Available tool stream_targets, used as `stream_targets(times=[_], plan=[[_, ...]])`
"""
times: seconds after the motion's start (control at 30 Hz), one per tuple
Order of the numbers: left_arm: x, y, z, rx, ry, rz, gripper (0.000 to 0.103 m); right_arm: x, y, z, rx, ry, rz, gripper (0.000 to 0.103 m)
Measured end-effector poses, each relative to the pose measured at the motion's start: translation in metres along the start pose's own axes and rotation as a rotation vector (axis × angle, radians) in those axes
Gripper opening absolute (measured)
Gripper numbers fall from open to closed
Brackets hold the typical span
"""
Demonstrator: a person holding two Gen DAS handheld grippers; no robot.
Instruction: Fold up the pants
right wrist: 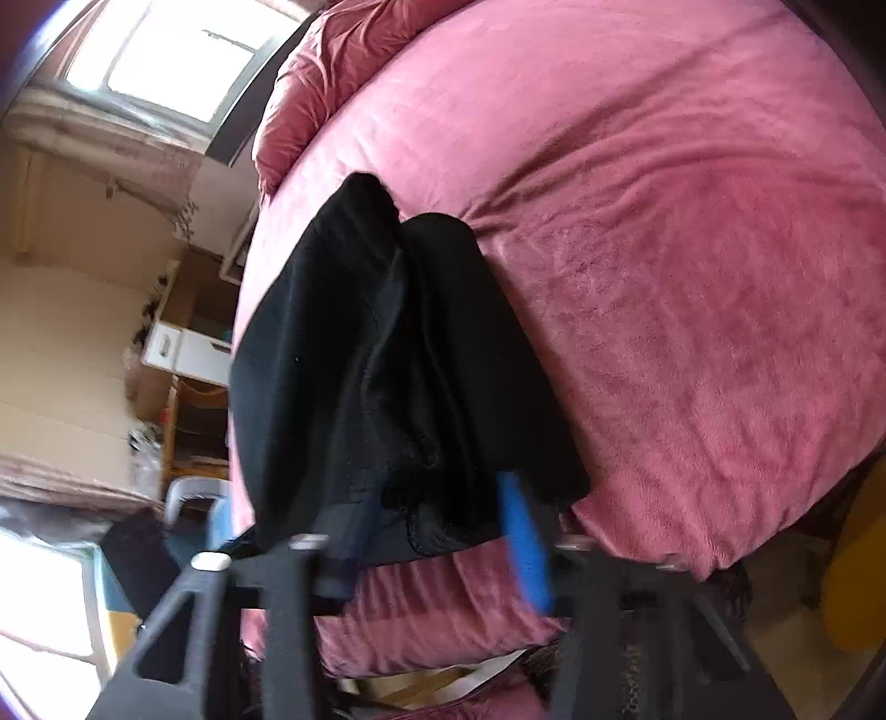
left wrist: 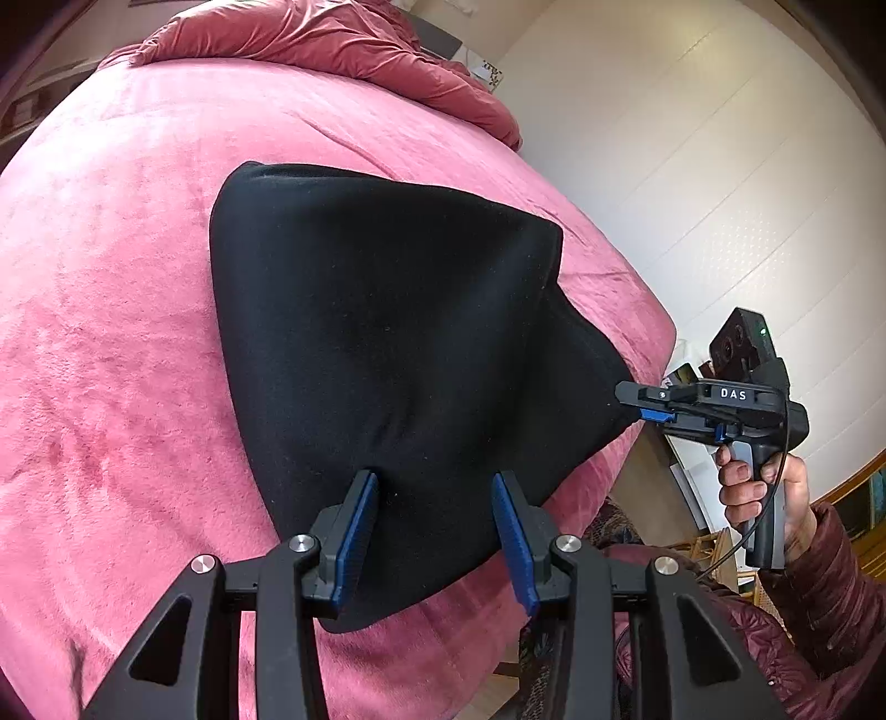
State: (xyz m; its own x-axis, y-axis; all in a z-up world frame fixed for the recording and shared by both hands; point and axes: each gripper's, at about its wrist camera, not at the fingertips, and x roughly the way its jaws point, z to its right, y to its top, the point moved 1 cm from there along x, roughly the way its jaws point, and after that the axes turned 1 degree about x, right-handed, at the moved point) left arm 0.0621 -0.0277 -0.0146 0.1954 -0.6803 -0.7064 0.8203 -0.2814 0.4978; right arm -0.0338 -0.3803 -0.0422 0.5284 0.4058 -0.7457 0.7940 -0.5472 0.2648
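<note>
Black pants (left wrist: 387, 343) lie folded on the pink blanket of the bed (left wrist: 111, 332), near its front edge. My left gripper (left wrist: 434, 498) is open, its blue pads either side of the pants' near edge, just above the cloth. My right gripper (left wrist: 637, 407) shows in the left wrist view at the pants' right corner, its jaws close together at the cloth edge. In the right wrist view the pants (right wrist: 376, 360) are bunched in layers, and the right gripper (right wrist: 437, 515) has its jaws apart around the near edge; the view is blurred.
A rumpled pink duvet (left wrist: 332, 44) lies at the head of the bed. A white wall (left wrist: 720, 194) stands to the right of the bed. The right wrist view shows a window (right wrist: 166, 55), shelves with boxes (right wrist: 183, 343) and a chair (right wrist: 188, 498) beside the bed.
</note>
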Motion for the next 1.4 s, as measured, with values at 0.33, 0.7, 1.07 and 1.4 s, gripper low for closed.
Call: stream_targets(times=[0.33, 0.7, 1.07, 1.4], plan=[[0.012, 0.002, 0.019, 0.037, -0.003, -0.021, 0.043, 0.0, 0.009, -0.018, -0.201, -0.2, 0.075, 0.012], [0.018, 0.0, 0.017, 0.033, -0.018, -0.025, 0.043, -0.033, -0.01, -0.006, -0.057, 0.013, 0.11, 0.03], [0.012, -0.003, 0.016, 0.044, -0.021, -0.022, 0.043, 0.011, -0.008, 0.0, 0.153, 0.076, 0.083, 0.006], [-0.002, 0.011, 0.013, 0.019, -0.086, 0.002, 0.043, 0.021, -0.024, 0.004, 0.079, -0.041, 0.015, 0.005]])
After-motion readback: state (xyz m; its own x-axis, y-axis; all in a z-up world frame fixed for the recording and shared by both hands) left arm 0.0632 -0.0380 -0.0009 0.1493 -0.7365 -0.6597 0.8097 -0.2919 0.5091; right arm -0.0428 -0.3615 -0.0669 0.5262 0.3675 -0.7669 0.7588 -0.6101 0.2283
